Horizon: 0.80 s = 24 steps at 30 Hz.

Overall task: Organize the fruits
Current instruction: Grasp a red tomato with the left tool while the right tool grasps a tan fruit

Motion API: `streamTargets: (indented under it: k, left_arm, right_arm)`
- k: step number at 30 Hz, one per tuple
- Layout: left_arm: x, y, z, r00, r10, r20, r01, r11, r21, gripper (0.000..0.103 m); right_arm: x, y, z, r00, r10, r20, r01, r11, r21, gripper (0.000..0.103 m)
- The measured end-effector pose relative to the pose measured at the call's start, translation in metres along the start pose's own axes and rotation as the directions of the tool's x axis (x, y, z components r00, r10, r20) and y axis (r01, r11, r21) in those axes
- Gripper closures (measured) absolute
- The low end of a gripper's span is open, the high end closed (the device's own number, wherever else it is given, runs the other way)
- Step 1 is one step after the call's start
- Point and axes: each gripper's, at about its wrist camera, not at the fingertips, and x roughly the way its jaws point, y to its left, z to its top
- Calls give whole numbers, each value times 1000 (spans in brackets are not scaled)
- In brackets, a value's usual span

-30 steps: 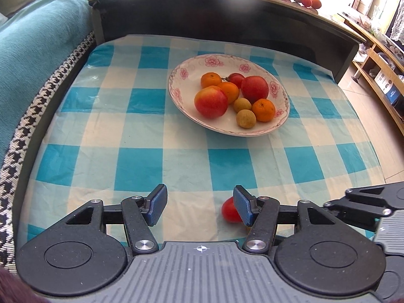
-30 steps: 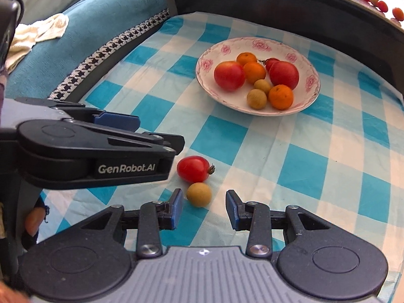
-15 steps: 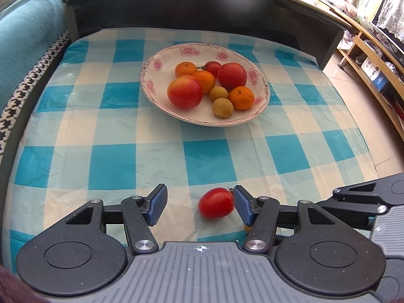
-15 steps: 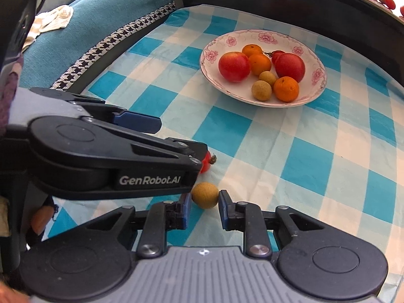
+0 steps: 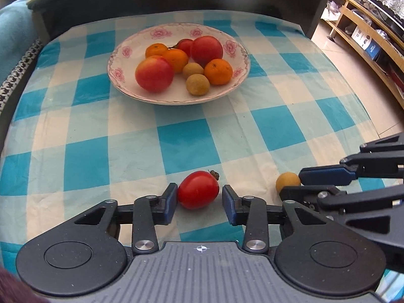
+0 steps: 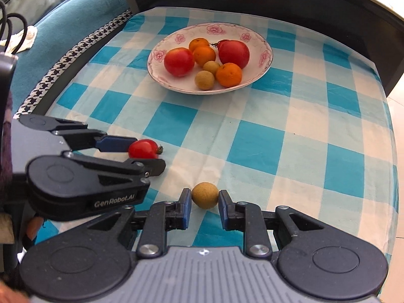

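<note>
In the left wrist view, the left claw (image 5: 198, 200) stands apart around the small red tomato (image 5: 198, 193) on the bench (image 5: 106, 136). In the right wrist view, the right claw (image 6: 203, 208) brackets the tan round fruit (image 6: 204, 195), jaws close but apparently unclamped. Both grasps look pending; next, squeeze, lift, carry to the plate (image 6: 265, 58).

Home living room, teal sofa (image 6: 63, 22), checked tablecloth (image 5: 186, 136), TV shelf (image 5: 366, 32)

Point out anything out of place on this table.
Two fruits lie loose on the checked cloth, apart from the plate: a red tomato between the left gripper's open fingers, and a small tan fruit between the right gripper's.
</note>
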Motion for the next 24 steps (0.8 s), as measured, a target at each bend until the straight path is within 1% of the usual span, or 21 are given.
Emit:
streamTargets:
  k: [2, 5, 11, 17, 24]
  left_arm:
    - [0, 1, 0, 1000, 2, 3, -2, 1000, -5, 59]
    - [0, 3, 1, 1000, -3, 4, 3, 1000, -15, 60]
    - [1, -3, 2, 1000, 10, 2, -10, 1000, 12, 59]
    - [4, -9, 4, 999, 40, 8, -40, 998, 39, 57]
    - [3, -13, 4, 998, 60, 5, -60, 997, 56, 60]
  right_arm:
    - [1, -2, 2, 1000, 3, 0, -3, 1000, 5, 77]
    - [1, -2, 4, 1000, 2, 2, -2, 1000, 7, 78]
    - [1, -2, 4, 1000, 1, 1, -1, 1000, 10, 78]
    - [0, -3, 5, 1000, -4, 3, 4, 1000, 12, 78]
    - [1, -3, 6, 1000, -10, 6, 10, 1000, 11, 77]
